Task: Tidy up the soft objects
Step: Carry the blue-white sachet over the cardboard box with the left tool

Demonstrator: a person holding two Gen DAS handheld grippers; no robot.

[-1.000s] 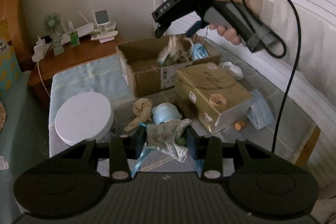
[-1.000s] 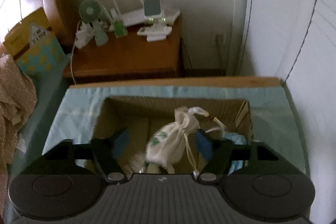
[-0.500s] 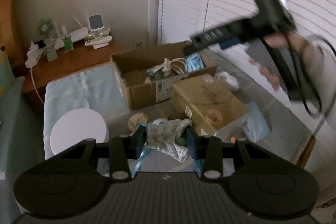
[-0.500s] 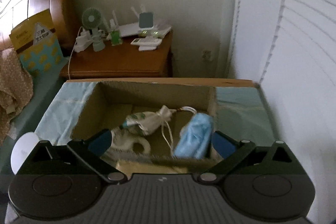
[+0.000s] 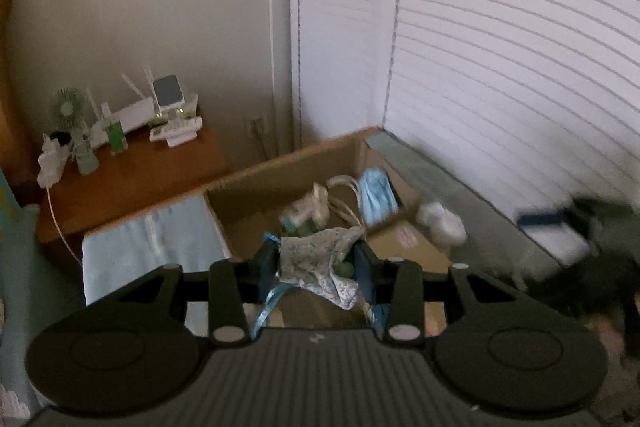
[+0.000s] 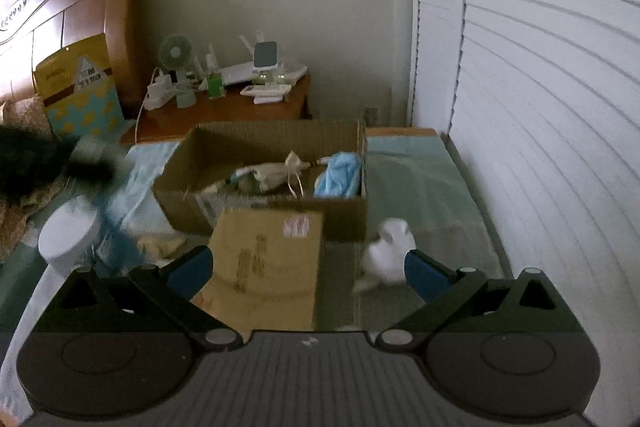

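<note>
My right gripper (image 6: 306, 269) had dropped its drawstring pouch (image 6: 272, 175) into the cardboard box (image 6: 344, 217) and pulled back, fingers spread empty; my left gripper (image 5: 316, 263) carried the floral pouch (image 5: 316, 259), pinched, toward that box next.

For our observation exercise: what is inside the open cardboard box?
Inside the cardboard box lie a cream drawstring pouch and a light blue bundle. The near wall hides the floor nearest the camera, so anything lying there cannot be seen.
</note>
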